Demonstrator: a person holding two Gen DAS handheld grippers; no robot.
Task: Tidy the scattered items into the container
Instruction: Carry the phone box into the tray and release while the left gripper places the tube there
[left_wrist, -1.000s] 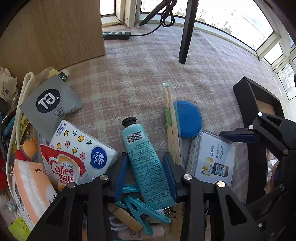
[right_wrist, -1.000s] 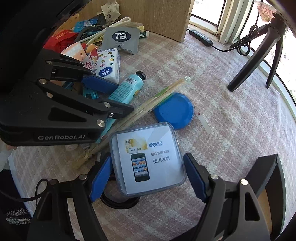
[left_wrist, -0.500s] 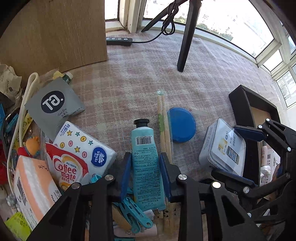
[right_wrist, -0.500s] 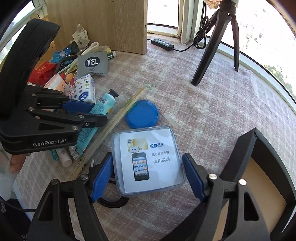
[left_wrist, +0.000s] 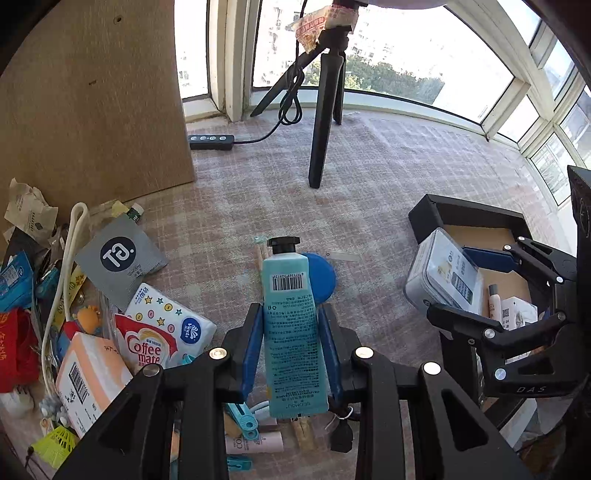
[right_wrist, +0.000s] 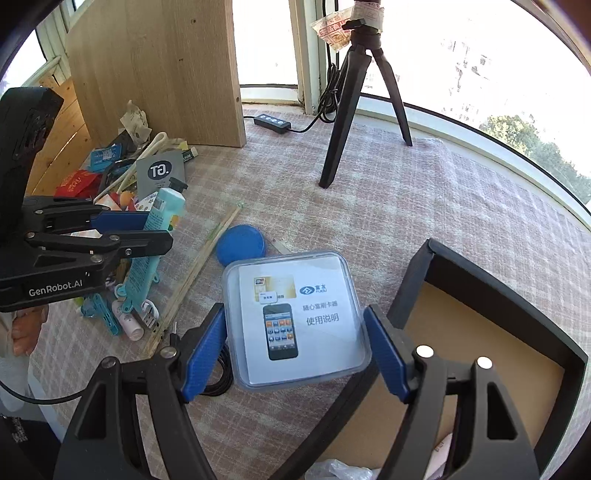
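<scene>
Left gripper is clamped on a teal hand cream tube, cap pointing away, lifted above the clutter pile of clips and packets. Right gripper is squeezing a clear plastic card-reader case by both sides, holding it right at the edge of the black cardboard box, partly over the checked cloth.
</scene>
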